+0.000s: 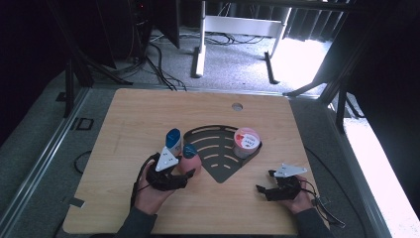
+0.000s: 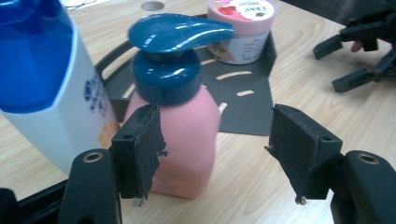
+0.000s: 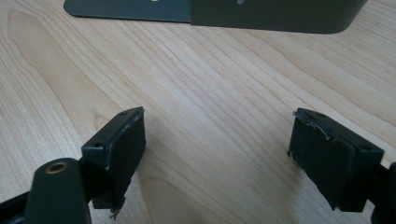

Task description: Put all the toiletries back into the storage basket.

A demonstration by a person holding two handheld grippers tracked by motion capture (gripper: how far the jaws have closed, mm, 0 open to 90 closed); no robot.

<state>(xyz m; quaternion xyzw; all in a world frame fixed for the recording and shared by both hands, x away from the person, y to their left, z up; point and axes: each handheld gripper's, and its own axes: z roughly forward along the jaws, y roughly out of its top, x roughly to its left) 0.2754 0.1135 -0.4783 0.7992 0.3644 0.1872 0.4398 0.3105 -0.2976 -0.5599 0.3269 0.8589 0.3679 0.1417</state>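
Observation:
A pink pump bottle point(image 2: 187, 140) with a dark blue pump head stands on the table just left of the black corner tray point(image 2: 247, 107). In the left gripper view my left gripper point(image 2: 217, 149) is open. Its left jaw overlaps the bottle's side and its right jaw stands well clear, with bare table between them. In the high view the left gripper point(image 1: 179, 171) sits close behind the pink bottle point(image 1: 190, 161). A white bottle with a blue cap point(image 1: 173, 140) stands beside it. My right gripper point(image 3: 217, 158) is open over bare wood, low on the table point(image 1: 266, 181).
A pink-lidded cream jar point(image 1: 246, 141) sits in the tray's point(image 1: 218, 158) far right corner. The wooden table point(image 1: 148, 114) has a round hole near its far edge. Cables and a desk frame lie on the floor beyond. The right gripper point(image 2: 355, 60) shows far right in the left gripper view.

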